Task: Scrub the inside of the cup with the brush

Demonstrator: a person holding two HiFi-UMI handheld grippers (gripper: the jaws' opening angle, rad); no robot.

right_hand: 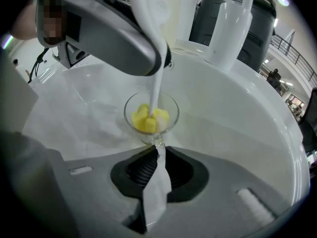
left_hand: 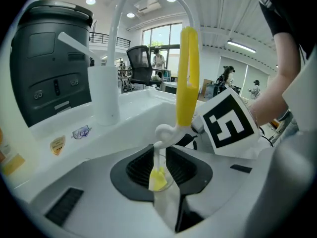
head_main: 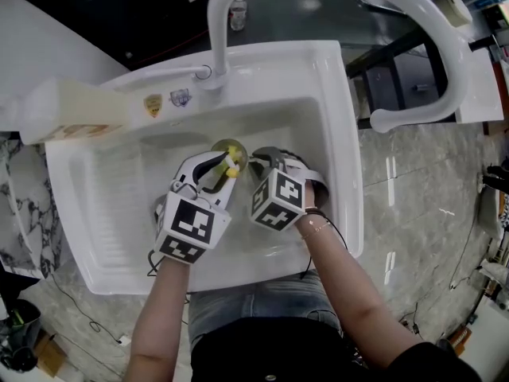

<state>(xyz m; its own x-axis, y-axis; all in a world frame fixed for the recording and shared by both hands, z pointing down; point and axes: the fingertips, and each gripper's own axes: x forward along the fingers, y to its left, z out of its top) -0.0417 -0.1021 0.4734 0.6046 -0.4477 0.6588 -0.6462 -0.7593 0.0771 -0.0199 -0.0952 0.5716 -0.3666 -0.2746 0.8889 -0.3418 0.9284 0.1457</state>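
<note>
A: What's the biggest thing there, and is anything written on it?

B: A white sink [head_main: 340,134], with a tall arched white faucet [head_main: 217,30] at its back rim. Beside the faucet's foot sit a shield-shaped yellow sticker [head_main: 153,104] and a bluish sticker [head_main: 180,97]. Their print is too small to read.

A: Any other labels?

B: A pale carton [head_main: 71,110] lies at the sink's left edge with orange print on its side, too blurred to read. Each gripper carries a cube [head_main: 191,228] of black-and-white square markers, which are patterns only, with no words.

A: And the grippers?

B: They are side by side, low in the basin. The left gripper [left_hand: 159,157] has its jaws nearly together, pinching the thin white stem of the brush [left_hand: 188,73]. The yellow handle stands up above the jaws. The right gripper [right_hand: 157,150] is closed to a narrow gap on the base of the cup [right_hand: 172,119].

A: Where's the cup relative to them?

B: The clear cup sits just past the right gripper's jaw tips. The brush's stem runs down from the left gripper into it, and the yellow sponge head [right_hand: 146,123] lies inside, at the bottom.
</note>
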